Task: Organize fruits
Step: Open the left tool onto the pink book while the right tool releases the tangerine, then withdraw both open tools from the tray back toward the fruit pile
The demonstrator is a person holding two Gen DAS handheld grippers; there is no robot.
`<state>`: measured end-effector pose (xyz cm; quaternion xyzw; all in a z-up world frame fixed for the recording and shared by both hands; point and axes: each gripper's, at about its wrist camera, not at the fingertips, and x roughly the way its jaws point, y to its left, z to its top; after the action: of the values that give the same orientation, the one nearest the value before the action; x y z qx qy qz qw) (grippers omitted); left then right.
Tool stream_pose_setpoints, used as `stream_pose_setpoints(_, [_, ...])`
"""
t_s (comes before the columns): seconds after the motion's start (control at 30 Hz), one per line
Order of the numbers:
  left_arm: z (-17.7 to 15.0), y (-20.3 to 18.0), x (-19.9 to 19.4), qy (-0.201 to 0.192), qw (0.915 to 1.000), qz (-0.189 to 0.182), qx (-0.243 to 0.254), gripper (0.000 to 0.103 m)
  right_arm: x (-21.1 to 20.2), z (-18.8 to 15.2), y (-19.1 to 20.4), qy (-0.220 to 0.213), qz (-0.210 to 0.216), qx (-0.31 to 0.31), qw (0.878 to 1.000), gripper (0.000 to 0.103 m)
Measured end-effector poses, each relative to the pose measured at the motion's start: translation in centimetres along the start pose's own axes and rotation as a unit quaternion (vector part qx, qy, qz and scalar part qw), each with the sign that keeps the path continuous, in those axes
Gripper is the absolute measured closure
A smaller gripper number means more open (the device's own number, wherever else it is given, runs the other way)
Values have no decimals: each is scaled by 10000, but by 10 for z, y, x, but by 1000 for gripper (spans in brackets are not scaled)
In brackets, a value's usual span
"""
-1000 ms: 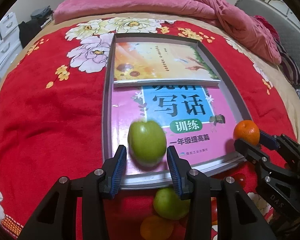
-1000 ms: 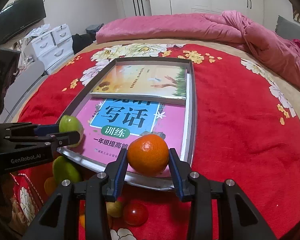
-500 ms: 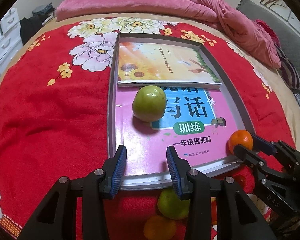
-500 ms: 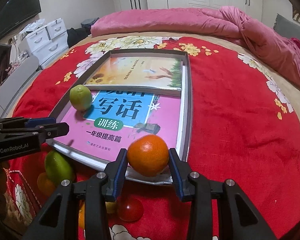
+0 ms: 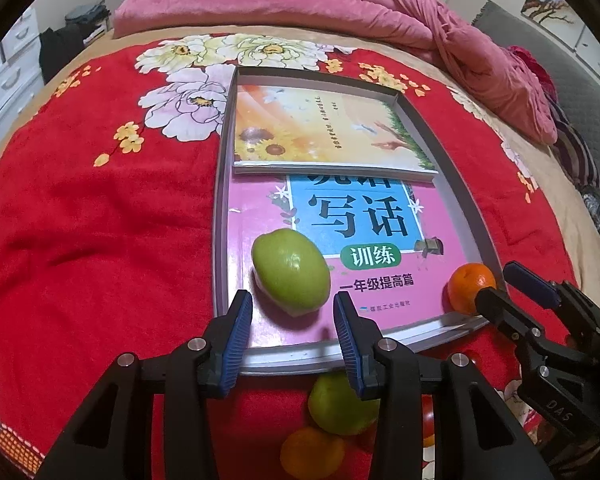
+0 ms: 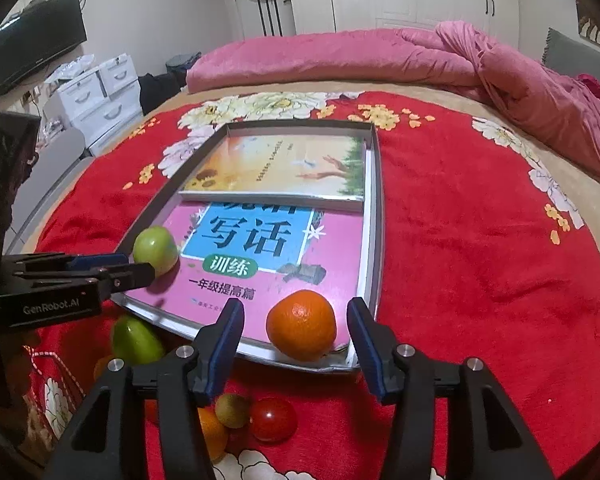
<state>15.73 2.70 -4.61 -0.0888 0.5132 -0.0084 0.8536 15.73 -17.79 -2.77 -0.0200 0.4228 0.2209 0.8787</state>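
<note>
A grey tray (image 5: 219, 240) (image 6: 374, 240) lined with two books lies on the red floral blanket. A green apple (image 5: 290, 280) (image 6: 156, 250) rests on the pink book, just past the tips of my left gripper (image 5: 292, 308) (image 6: 150, 270), which stands open and grips nothing. An orange (image 6: 302, 324) (image 5: 470, 288) sits in the tray's near right corner between the jaws of my right gripper (image 6: 295, 307) (image 5: 498, 282). Those jaws are opening, with a gap on each side of the orange.
Loose fruit lies on the blanket in front of the tray: a second green apple (image 5: 340, 408) (image 6: 136, 340), a small orange (image 5: 312, 454), a red tomato (image 6: 274, 420) and a brownish fruit (image 6: 232, 410). A pink quilt (image 5: 420, 12) is heaped at the far side.
The green apple rolled away up the pink book, then back close to my left fingertips. My right jaws spread apart and let go of the orange.
</note>
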Motion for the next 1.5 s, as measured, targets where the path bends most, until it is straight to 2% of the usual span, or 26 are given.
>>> stream_pose_setpoints(0.33, [-1,-1,-9,-83,9999,-86,36,55,-10,-1,3,-91,36,-1,10000,48])
stream_pose_setpoints(0.47, [-1,-2,-13,-117,9999,-102,29,52,-13,-1,5,-138,28,-10,9999,40])
stream_pose_setpoints(0.57, [-1,-2,-16,-141,9998,-101,35,52,-16,0,5,-186,30,19,9998,38])
stream_pose_setpoints(0.67, [-1,-2,-21,-178,9998,-110,16,42,-18,0,4,-212,11,49,9998,38])
stream_pose_setpoints(0.83, [-2,-5,-30,-261,9995,-148,50,41,-22,0,4,-256,12,76,9996,36])
stream_pose_setpoints(1.07, [-1,-7,-40,-367,9992,-144,57,36,-27,2,3,-346,-64,105,9993,25])
stream_pose_setpoints(1.13, [-1,-7,-42,-397,9991,-132,61,32,-29,2,3,-386,-64,123,9992,24])
stream_pose_setpoints(1.17, [-1,-7,-44,-412,9991,-126,58,27,-29,2,2,-394,-67,128,9991,24])
stream_pose_setpoints(1.37, [0,-6,-52,-495,9987,-143,51,26,-34,4,1,-499,-68,196,9985,16])
stream_pose_setpoints(1.5, [-1,-7,-56,-529,9985,-134,81,26,-37,5,1,-559,-68,217,9982,16])
